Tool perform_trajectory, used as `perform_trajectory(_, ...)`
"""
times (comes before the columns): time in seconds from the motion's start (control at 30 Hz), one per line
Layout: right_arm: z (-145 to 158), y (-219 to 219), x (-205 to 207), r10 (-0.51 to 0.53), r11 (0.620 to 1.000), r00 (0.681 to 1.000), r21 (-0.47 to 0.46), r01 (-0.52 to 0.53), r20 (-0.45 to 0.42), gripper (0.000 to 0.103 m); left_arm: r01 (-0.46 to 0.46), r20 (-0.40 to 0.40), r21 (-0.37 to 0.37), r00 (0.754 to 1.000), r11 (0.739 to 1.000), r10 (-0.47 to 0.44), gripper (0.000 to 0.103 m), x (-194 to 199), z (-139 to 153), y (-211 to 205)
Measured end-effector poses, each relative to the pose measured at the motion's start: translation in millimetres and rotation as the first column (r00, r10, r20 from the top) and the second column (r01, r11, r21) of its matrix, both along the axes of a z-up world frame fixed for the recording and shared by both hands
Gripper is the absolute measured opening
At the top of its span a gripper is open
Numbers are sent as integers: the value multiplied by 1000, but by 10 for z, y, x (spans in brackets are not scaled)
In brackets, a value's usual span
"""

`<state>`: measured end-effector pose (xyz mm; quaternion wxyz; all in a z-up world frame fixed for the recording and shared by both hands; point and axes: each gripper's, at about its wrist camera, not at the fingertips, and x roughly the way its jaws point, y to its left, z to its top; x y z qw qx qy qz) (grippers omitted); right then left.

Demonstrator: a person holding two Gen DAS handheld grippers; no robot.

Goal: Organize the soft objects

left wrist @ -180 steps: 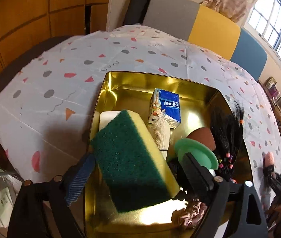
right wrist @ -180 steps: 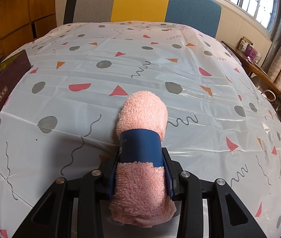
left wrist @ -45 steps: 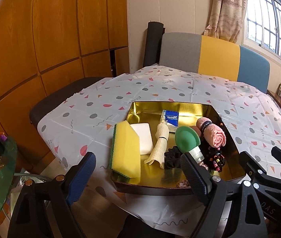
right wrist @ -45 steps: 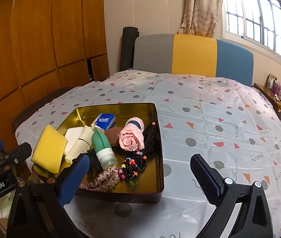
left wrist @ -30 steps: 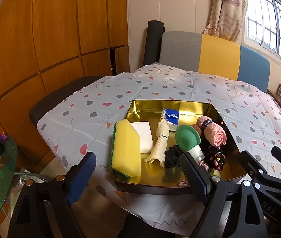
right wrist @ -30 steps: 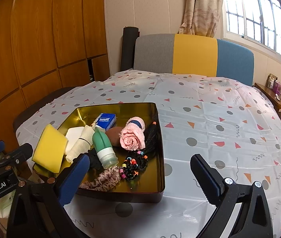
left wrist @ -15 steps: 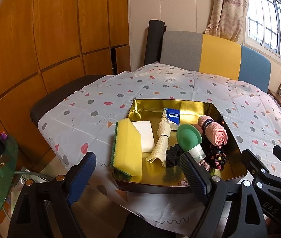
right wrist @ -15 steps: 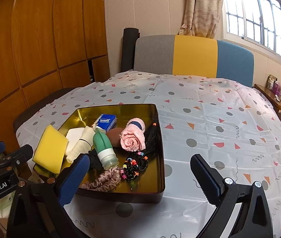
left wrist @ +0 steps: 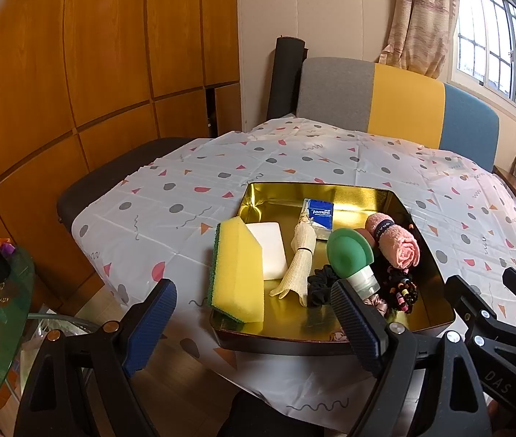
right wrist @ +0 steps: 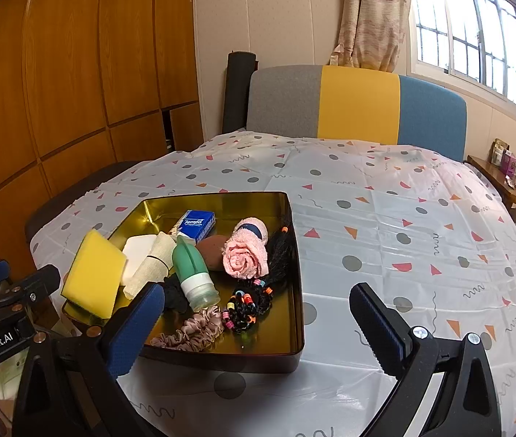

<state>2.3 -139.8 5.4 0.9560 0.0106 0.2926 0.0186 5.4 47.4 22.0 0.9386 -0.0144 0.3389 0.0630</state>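
Left gripper (left wrist: 254,318): held back from the near edge of the table, jaws spread wide, nothing between the blue ribbed pads.
Right gripper (right wrist: 258,322): likewise drawn back, jaws wide apart and empty.
Container: a gold-lined metal tray with dark outer walls (right wrist: 296,291) is set on the white plastic tablecloth printed with dots and triangles (right wrist: 403,218), near the table's front-left corner.
Yellow sponge with green scouring back (left wrist: 238,273): propped on edge against the tray's left wall, partly overhanging the rim. It is judged light and very compressible; the two broad faces would best be pinched, and a deep squeeze expected.
Rolled pink terry towel with a dark blue band (right wrist: 247,251): lying in the tray's right half, against the black braided hairpiece with coloured beads (right wrist: 258,291). It is judged soft but springy; the banded middle is the firmest place to grip.
Green silicone squeeze bottle with a clear cap (right wrist: 192,273): lying on its side mid-tray. The body is judged yielding and somewhat slick; the cap end looks stiffer.
Blue tissue packet (right wrist: 196,223): at the tray's back, flat, crushable, with a slippery wrapper.
Pink satin scrunchie (right wrist: 189,333): at the front wall, limp, best taken by a bunched fold.
Task state: no soft item is seen outside the tray, so the gathering is judged essentially complete.
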Motion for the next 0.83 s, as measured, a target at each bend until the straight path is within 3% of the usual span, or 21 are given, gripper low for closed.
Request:
perform_trajectory(0.37, 4, 2, -1, 1, 1000, 1000, -1, -1, 1, 102, -5, -11, -13, 1000, 1000, 5, 88, 3, -14, 12)
perform_trajectory(0.5, -4, 0, 1, 3, 1000, 1000, -1, -3, -4, 103, 10, 2, 22, 1000, 1000, -10, 79, 16, -30, -1)
perform_trajectory(0.53, -11, -3, 6, 6, 1000, 1000, 1, -6, -9, 103, 7, 8, 30, 1000, 1000, -7, 73, 11, -32, -1)
perform_trajectory(0.67, -38, -3, 22, 12, 1000, 1000, -2, -12, -20, 103, 7, 48, 12, 999, 1000, -8, 63, -11, -4, 38)
perform_trajectory(0.83, -70, -13, 52, 9, 1000, 999, 0, -9, -32, 103, 5, 30, -7, 1000, 1000, -5, 61, 23, -19, 77)
